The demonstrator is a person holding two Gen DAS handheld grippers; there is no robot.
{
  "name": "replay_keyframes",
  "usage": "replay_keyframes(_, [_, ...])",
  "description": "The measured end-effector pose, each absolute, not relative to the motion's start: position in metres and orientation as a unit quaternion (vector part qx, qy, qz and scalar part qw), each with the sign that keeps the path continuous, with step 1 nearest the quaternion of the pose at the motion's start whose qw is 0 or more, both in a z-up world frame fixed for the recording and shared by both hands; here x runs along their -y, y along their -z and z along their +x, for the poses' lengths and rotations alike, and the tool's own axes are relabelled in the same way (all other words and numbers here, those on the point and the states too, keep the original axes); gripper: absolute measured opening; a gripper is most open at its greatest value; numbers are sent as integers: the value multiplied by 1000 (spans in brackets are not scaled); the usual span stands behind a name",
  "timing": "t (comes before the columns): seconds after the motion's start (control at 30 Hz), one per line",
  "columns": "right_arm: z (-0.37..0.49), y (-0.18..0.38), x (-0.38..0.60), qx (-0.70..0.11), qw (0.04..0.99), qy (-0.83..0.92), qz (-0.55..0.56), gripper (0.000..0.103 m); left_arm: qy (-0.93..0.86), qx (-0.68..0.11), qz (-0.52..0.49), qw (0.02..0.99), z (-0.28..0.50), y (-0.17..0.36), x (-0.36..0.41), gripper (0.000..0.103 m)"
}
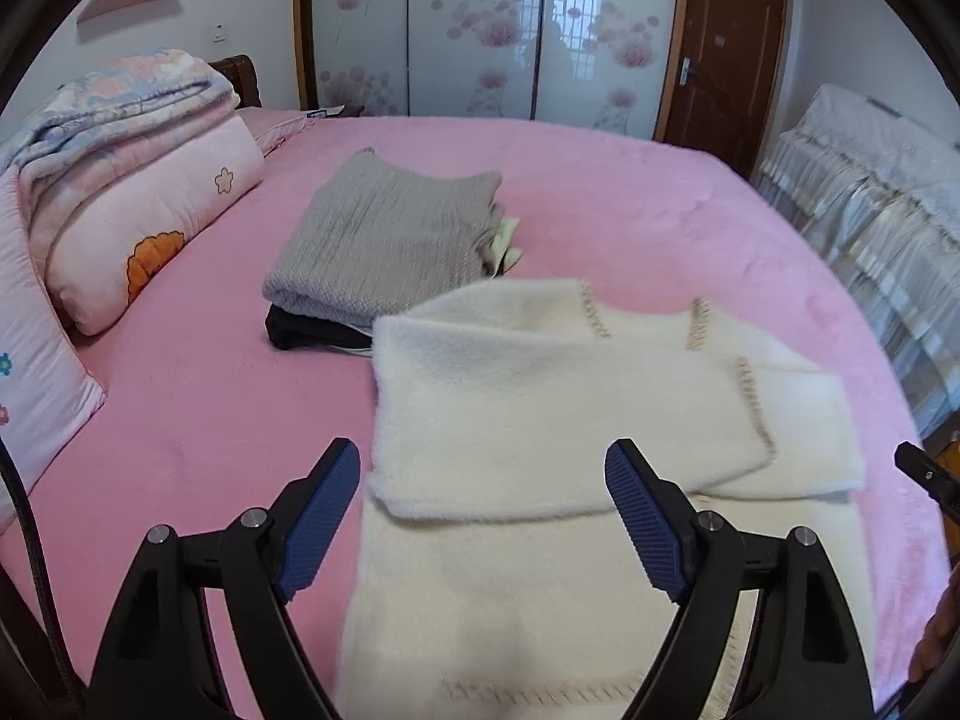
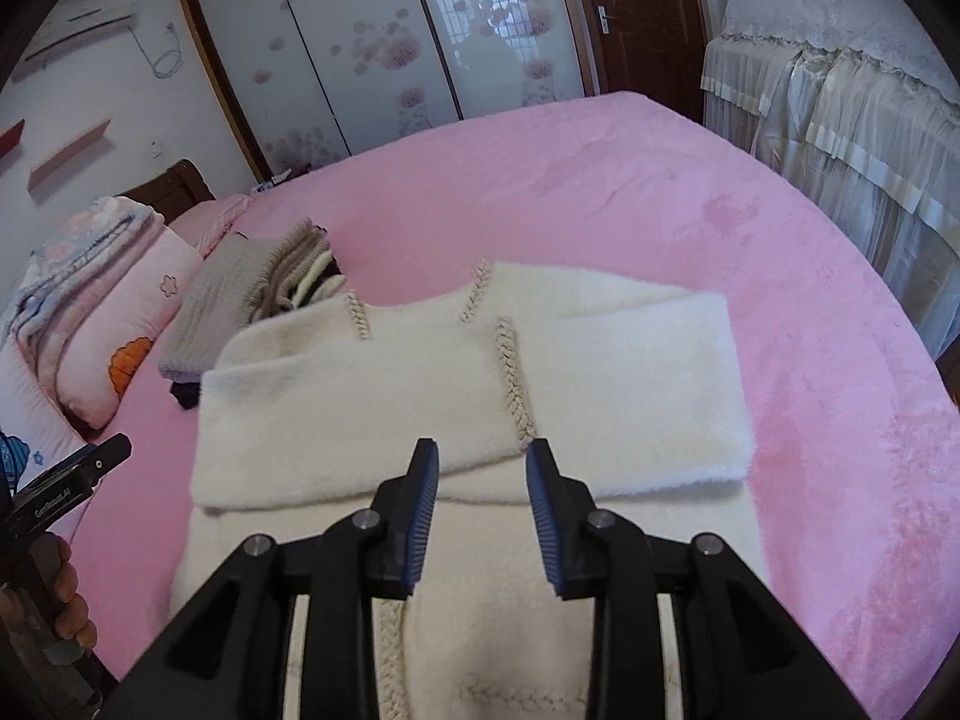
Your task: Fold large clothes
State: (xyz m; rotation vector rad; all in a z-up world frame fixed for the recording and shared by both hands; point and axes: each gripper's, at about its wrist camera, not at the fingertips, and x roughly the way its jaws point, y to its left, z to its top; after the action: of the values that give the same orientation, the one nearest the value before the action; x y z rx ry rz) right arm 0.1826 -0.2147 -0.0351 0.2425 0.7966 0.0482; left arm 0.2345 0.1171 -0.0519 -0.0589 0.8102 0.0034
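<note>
**Sweater with both sleeves crossed, body fold up next**

Sweater (image 2: 468, 396), cream and fuzzy with braided trim, lies flat on the pink bed (image 2: 690, 210) right below my two tools, its sleeves laid across the chest so the upper part makes a neat band. The hem end sits nearest me, under both sets of fingers.

My left gripper (image 1: 483, 480) hangs over the sweater's left edge with its jaws spread wide, holding nothing. My right gripper (image 2: 483, 462) hovers over the middle near the braid, jaws parted only a little, also empty.

As I judge it, the next thing is to fold the body in half. To do it well I should take the two hem corners evenly, lift them together and carry them toward the collar, so the crossed sleeves stay trapped inside and the edges line up.

Beyond the sweater rests a pile of folded clothes (image 1: 384, 246) topped by a grey knit, and further left a folded quilt (image 1: 138, 180) against the headboard
</note>
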Motion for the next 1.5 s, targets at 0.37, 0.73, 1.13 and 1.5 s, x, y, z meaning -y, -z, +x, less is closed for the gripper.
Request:
replay_keyframes(0.37, [45,-73,210,-278,956,-43,77,54,5,-312,-53,948,90,-31,-141,83])
replay_keyframes(0.73, [-44,-61,215,-244,969,-26,32,64,13,-333,-59,941,1,-16,-174,83])
replay_keyframes(1.13, [-83,16,226,-336,941,-25,25,64,18,-441,-64,895,-12,108,-200,83])
replay_keyframes(1.5, [-85,95,258,-423,906,16,7,64,38,-569,-107,814,-5,213,-221,69])
